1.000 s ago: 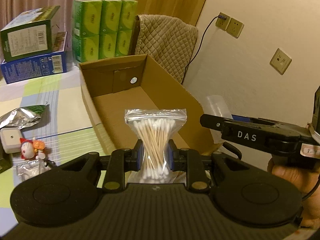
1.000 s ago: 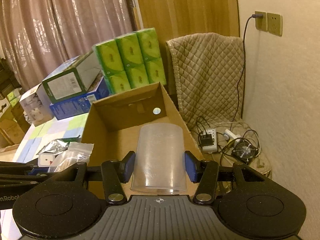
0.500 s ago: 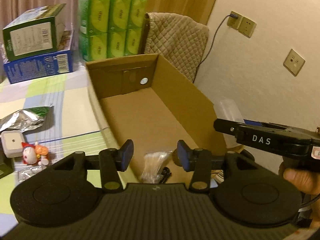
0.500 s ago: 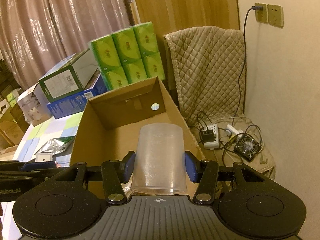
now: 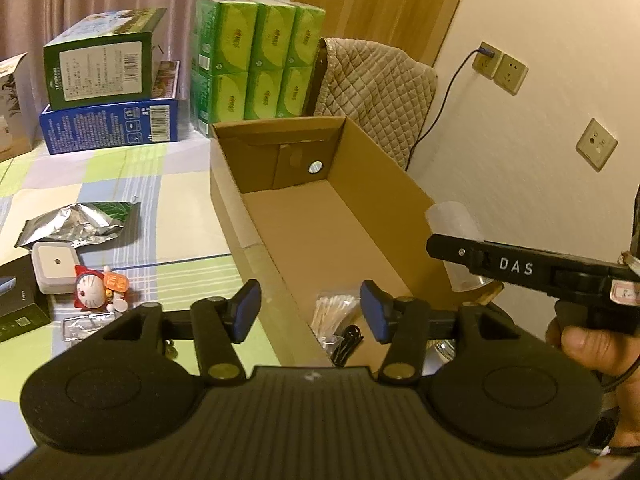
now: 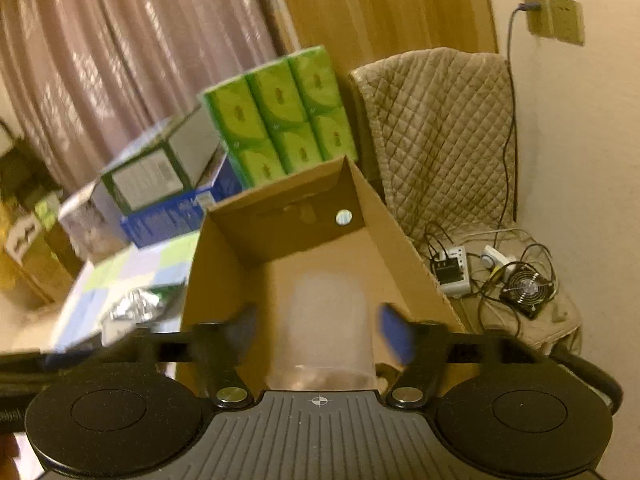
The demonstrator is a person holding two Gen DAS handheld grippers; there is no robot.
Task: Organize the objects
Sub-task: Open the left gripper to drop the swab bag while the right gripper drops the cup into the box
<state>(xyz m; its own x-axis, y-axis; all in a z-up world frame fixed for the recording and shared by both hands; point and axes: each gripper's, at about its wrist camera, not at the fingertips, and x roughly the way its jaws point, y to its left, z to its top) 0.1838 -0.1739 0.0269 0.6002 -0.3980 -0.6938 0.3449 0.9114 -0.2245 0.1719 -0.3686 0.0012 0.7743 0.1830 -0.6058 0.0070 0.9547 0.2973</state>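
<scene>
Green tissue packs (image 5: 256, 60) stacked behind, quilted chair cover (image 6: 436, 136) beside them

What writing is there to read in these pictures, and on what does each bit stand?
"DAS": white letters on the black side of the right tongs.
Green carton: white label with a barcode, print too small to read.
Blue carton: barcodes and fine print, too small.
Green tissue packs: a logo, too blurred.
Cat figurine: orange tag, characters unreadable.
Small sticker at the right tongs' rear: handwriting, illegible.
</scene>
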